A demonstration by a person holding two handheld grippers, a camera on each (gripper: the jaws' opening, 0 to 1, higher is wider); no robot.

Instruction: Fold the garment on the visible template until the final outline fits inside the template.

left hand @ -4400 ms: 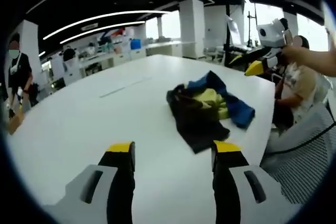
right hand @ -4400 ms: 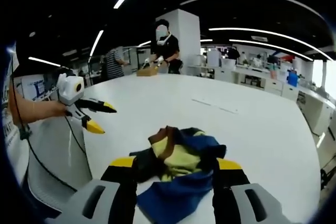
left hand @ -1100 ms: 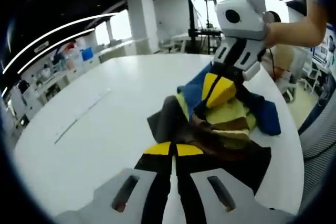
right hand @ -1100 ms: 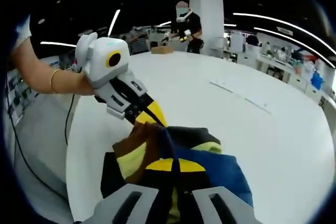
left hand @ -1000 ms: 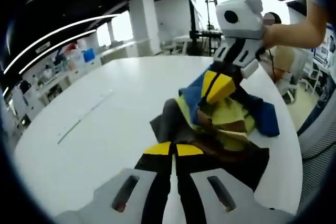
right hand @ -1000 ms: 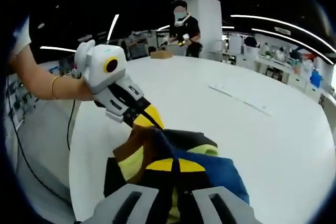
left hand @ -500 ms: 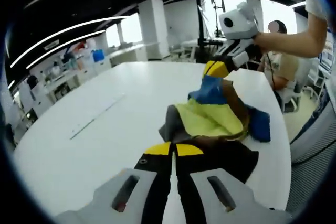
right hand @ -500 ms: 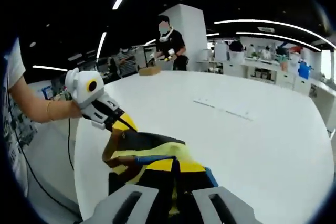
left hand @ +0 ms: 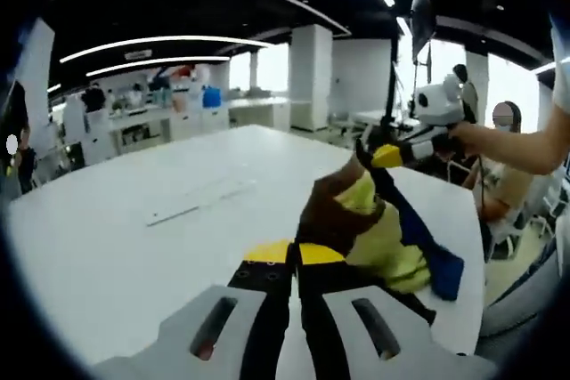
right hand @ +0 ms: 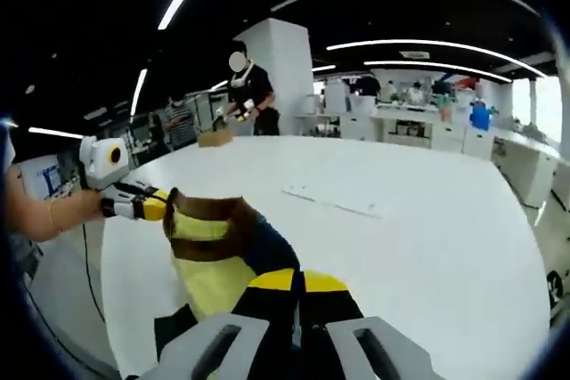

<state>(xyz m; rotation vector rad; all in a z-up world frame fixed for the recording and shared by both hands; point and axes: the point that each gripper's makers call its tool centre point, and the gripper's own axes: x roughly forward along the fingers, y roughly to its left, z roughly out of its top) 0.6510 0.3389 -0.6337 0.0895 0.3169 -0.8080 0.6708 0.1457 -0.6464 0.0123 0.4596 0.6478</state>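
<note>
Both grippers held the colour-block garment stretched above the white desk, the left gripper and right gripper each with jaws clamped on an edge; the soft, light cloth sagged between them, best gripped at corners.

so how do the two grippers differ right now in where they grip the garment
The left gripper pinches the garment at its brown band edge; the right gripper clamps where yellow meets blue. In the left gripper view the right gripper looks higher and farther off. Both are shut on the garment, stretching it between them above the white table.
</note>
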